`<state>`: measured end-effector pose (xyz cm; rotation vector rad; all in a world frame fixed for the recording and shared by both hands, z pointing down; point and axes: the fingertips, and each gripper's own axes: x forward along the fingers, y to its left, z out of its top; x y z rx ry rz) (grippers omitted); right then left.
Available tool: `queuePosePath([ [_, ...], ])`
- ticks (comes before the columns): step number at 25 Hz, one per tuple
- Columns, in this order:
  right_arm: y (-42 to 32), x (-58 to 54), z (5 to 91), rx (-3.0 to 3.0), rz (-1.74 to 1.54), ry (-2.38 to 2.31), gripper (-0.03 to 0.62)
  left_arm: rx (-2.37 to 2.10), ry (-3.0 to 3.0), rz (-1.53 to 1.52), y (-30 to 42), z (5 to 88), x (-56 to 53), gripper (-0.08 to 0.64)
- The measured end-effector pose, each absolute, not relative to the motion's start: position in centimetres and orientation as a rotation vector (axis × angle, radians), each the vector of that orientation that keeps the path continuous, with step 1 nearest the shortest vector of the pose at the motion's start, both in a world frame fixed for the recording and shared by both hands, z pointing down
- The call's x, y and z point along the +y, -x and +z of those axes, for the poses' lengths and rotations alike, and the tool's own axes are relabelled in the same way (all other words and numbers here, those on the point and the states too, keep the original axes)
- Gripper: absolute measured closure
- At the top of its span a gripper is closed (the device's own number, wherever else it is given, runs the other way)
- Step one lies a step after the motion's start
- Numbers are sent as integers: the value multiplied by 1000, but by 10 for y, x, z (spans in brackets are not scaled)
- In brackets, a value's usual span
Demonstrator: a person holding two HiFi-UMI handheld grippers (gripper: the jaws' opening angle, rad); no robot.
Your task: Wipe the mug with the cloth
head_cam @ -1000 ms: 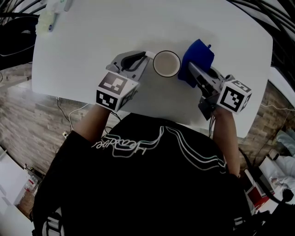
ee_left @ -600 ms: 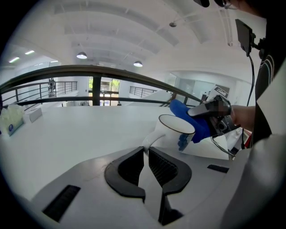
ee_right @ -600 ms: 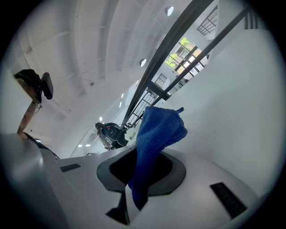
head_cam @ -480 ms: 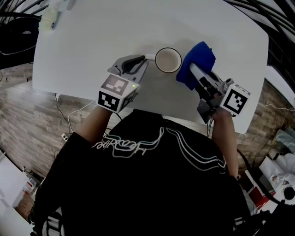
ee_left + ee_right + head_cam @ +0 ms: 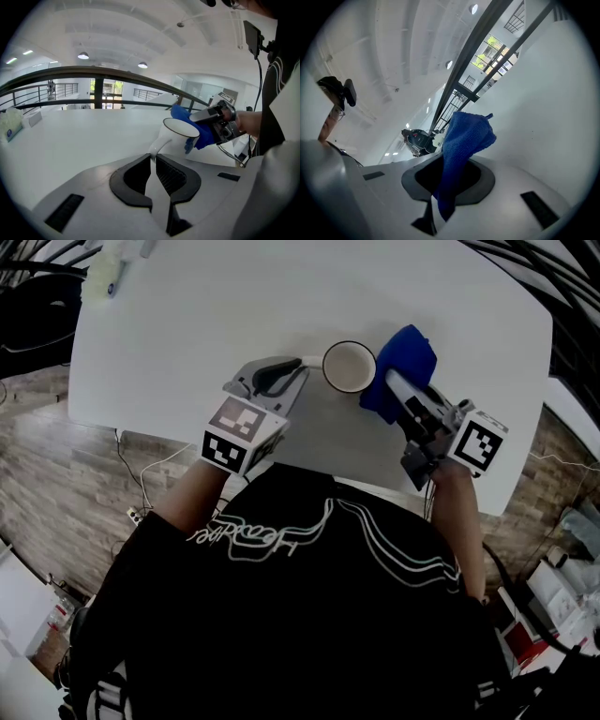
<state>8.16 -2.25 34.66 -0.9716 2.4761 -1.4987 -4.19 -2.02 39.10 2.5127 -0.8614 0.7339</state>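
Okay, head view: mug (image 5: 349,367) on the table (image 5: 187,324), my left gripper (image 5: 300,366) at its handle side, my right gripper (image 5: 394,382) opposite, cloth (image 5: 409,356) touching the mug.

Left gripper view: jaws pinched on the handle (image 5: 157,143).

Right gripper view: jaws clamped on the cloth.

Risk: that handle pinch looks thin, so a hard wipe could twist or tip the mug, or pull the cloth loose.
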Motion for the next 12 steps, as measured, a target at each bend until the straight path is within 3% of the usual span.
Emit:
queuePosePath([
  [12, -77, -42, 400, 2597, -1582, 1157, 541, -808, -2500, 711, 41, 397, -22, 518],
])
